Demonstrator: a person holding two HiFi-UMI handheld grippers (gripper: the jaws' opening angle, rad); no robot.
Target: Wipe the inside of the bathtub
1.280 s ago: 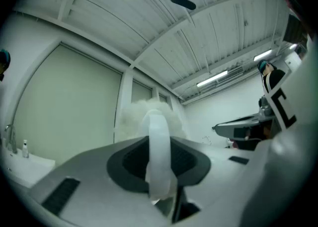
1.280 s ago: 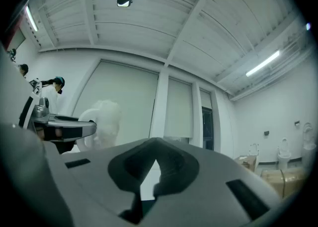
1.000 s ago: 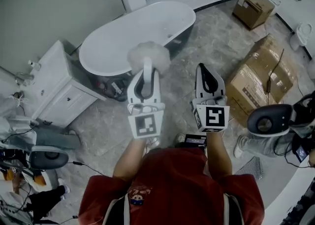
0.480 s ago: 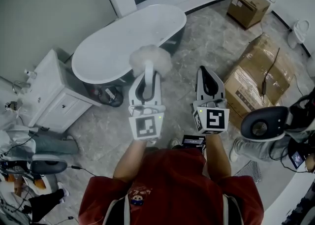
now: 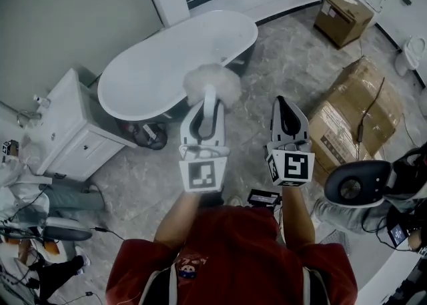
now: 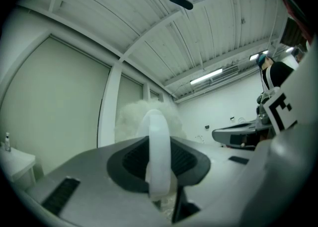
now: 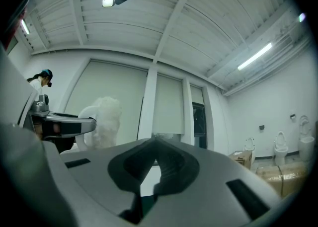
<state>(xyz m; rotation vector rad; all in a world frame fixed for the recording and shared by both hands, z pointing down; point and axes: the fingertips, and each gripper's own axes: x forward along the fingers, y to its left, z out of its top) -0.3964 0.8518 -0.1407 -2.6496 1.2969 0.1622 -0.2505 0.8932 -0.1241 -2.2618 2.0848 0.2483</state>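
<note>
1. The right gripper [image 5: 285, 105] has its jaws pressed together with nothing between them. It is held beside the left one, on the side away from the work.
2. The left gripper [image 5: 207, 100] pinches the white handle [image 6: 159, 161] of a duster [image 5: 212, 83]. Its fluffy head stands just past the jaw tips and points forward and up.
3. The tub [image 5: 153, 70] lies ahead and somewhat to the left, below the duster. In the head view the duster's head overlaps the tub's near rim, but it looks to be in the air and not touching.
4. The tub's long axis runs from near-left to far-right.
5. The left gripper is the nearer one, so I judge the reach to be forward, leftward and down into the basin.
</note>
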